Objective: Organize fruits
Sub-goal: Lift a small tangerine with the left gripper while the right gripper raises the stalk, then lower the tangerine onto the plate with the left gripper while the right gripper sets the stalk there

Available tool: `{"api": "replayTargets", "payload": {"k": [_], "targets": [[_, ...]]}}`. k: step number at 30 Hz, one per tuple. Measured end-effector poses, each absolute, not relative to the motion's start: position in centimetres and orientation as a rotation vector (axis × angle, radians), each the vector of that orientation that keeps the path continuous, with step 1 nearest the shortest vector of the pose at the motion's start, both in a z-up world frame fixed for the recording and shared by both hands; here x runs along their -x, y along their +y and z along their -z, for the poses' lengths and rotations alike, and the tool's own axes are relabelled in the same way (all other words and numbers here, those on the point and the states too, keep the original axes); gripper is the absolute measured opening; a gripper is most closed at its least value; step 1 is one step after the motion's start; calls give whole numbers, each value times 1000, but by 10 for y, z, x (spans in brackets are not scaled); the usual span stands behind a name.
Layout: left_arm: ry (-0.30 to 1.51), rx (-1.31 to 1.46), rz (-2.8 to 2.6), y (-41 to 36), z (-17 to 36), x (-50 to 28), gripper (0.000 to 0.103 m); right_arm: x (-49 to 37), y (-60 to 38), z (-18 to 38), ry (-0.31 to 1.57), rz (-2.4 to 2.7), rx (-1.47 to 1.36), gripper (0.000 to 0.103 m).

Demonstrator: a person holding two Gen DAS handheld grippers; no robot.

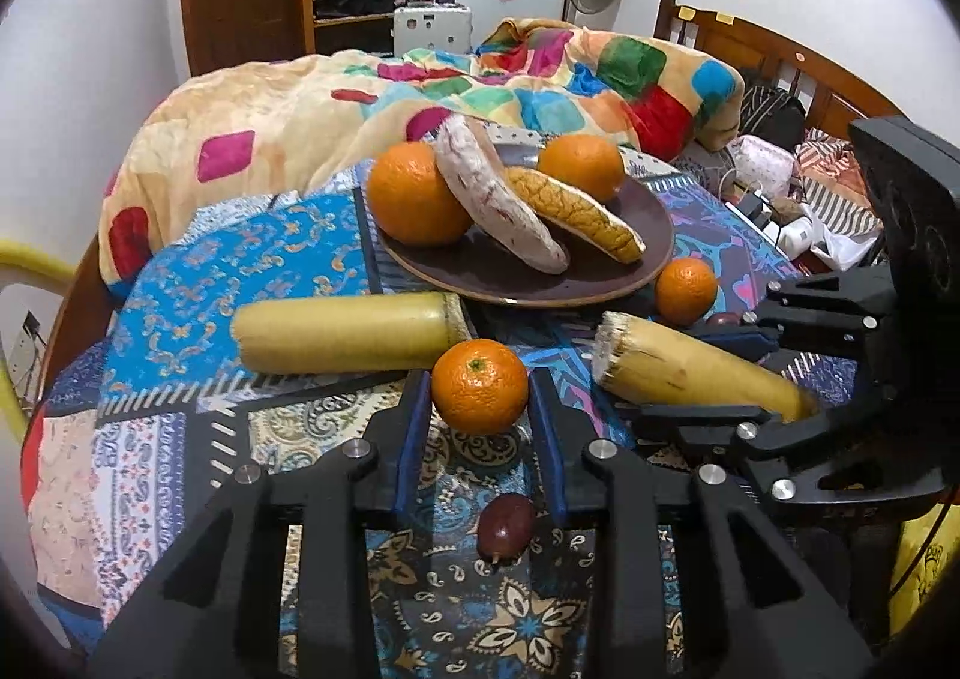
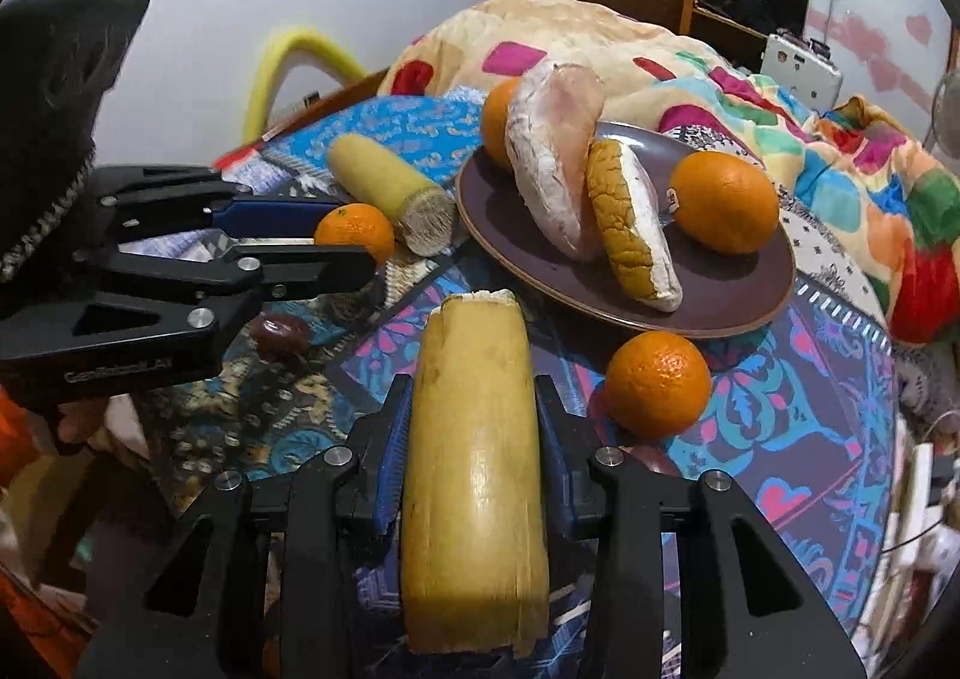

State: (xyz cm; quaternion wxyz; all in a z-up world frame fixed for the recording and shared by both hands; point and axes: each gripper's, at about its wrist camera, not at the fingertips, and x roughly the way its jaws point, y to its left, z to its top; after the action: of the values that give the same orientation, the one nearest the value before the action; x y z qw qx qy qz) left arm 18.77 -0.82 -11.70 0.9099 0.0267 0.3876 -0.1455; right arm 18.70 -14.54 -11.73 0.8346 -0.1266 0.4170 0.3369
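A brown plate (image 1: 510,283) holds two oranges (image 1: 417,193) and two pomelo wedges (image 1: 498,199). My left gripper (image 1: 480,385) has its fingers around a small orange (image 1: 479,394) on the patterned cloth; it also shows in the right wrist view (image 2: 336,235). My right gripper (image 2: 474,409) grips a yellow sugarcane piece (image 2: 474,475), seen also in the left wrist view (image 1: 690,373). A second cane piece (image 1: 348,334), another small orange (image 1: 685,290) and a dark passion fruit (image 1: 505,523) lie on the cloth.
A colourful quilt (image 1: 420,96) is heaped behind the plate. A wooden headboard (image 1: 780,54) and clutter are at the right. A wardrobe, fan and yellow tube stand beyond the bed.
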Motion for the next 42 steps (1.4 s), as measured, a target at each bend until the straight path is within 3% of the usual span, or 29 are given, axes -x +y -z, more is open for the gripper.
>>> {"api": "replayTargets", "payload": {"k": [20, 42], "targets": [[706, -39, 258, -6, 77, -222, 33, -213, -176, 41, 656, -590, 181, 36], [814, -77, 283, -25, 110, -259, 33, -286, -155, 51, 684, -565, 146, 35]]}}
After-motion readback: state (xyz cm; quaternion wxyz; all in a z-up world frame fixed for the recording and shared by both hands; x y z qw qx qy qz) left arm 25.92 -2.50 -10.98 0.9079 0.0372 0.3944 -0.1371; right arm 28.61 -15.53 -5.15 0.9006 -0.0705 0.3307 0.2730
